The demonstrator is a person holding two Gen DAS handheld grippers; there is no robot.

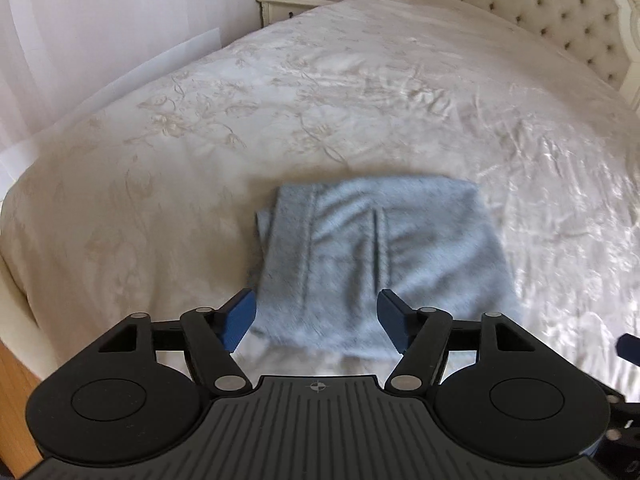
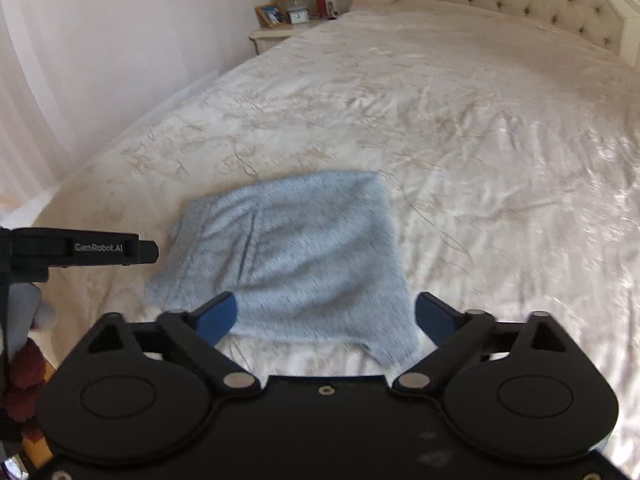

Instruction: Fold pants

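The light blue pants [image 1: 372,248] lie folded into a compact rectangle on the cream bedspread [image 1: 360,100], close to the bed's near edge. My left gripper [image 1: 316,314] hovers over the near edge of the pants, open, its blue fingers [image 1: 240,316] apart with nothing pinched. The right wrist view shows the same folded pants [image 2: 288,248]. There my right gripper [image 2: 326,316] stands wide open above their near edge, holding nothing. The left gripper's body [image 2: 80,250] shows at that view's left side.
A tufted headboard [image 1: 560,4] stands at the far right of the bed. A nightstand [image 1: 296,4] at the far corner carries a lamp, a photo frame, a clock and a red bottle. A pale curtain [image 1: 80,40] hangs on the left. Wooden floor [image 1: 16,392] shows below the bed's edge.
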